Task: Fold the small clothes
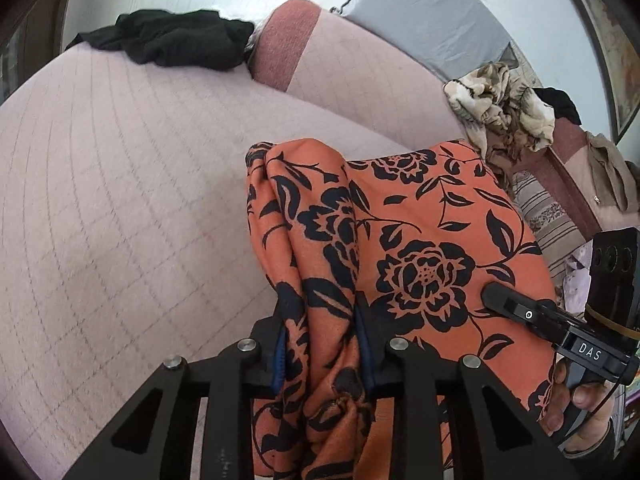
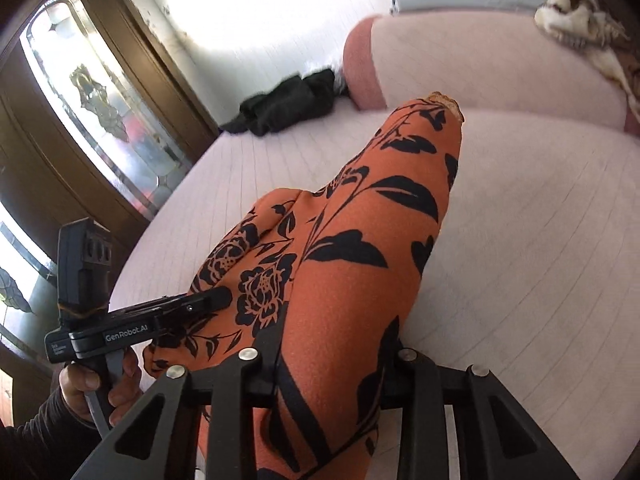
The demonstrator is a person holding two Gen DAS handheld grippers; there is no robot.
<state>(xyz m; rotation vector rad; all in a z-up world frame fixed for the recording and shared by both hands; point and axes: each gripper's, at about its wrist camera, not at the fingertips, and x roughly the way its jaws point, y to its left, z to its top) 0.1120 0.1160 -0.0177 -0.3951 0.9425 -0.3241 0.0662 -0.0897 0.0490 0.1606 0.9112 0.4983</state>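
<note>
An orange garment with black flowers (image 1: pixel 416 240) hangs stretched between both grippers above a pink quilted bed (image 1: pixel 120 200). My left gripper (image 1: pixel 322 328) is shut on a bunched edge of it, blue pads pressing the cloth. My right gripper shows at the right of the left wrist view (image 1: pixel 496 296), its tip on the same cloth. In the right wrist view the garment (image 2: pixel 360 240) runs up between my right gripper's fingers (image 2: pixel 332 352), which are shut on it. The left gripper (image 2: pixel 218 298) shows at the left, clamped on the cloth's other edge.
A black garment (image 1: pixel 176 40) lies at the bed's far end beside a pink pillow (image 1: pixel 288 40). A beige patterned cloth (image 1: pixel 500 112) and a grey pillow (image 1: pixel 432 20) sit at the right. A wooden glass-panelled door (image 2: pixel 100 92) stands left of the bed.
</note>
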